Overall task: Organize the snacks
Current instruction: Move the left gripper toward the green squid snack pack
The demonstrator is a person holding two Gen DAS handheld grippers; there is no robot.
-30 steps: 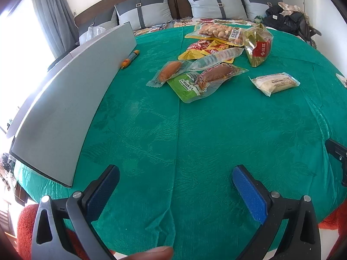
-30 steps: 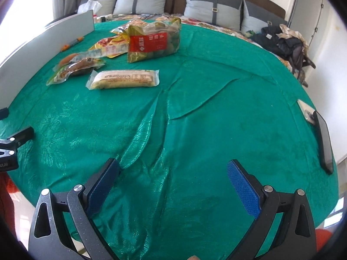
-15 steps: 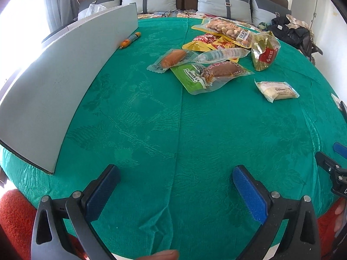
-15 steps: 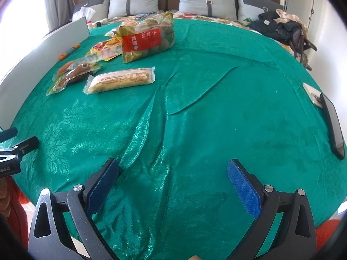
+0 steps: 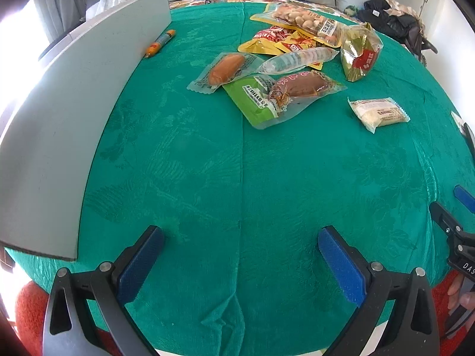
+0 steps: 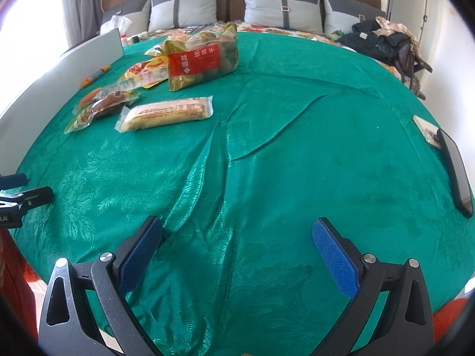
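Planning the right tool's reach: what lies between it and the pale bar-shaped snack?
Only bare, wrinkled green cloth, per the right wrist view, from right tool to pale snack bar.

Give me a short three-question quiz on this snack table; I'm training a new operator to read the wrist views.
1. True or false: the left gripper holds a snack.
2. Which snack lies apart from the pile, nearest the right gripper?
A. the pale cake bar
B. the peanut bag
C. the orange pen
3. Fill in: the brown sausage pack lies partly on top of the ____ packet.

Key
1. False; both grippers are open and empty above the green cloth.
2. A
3. green
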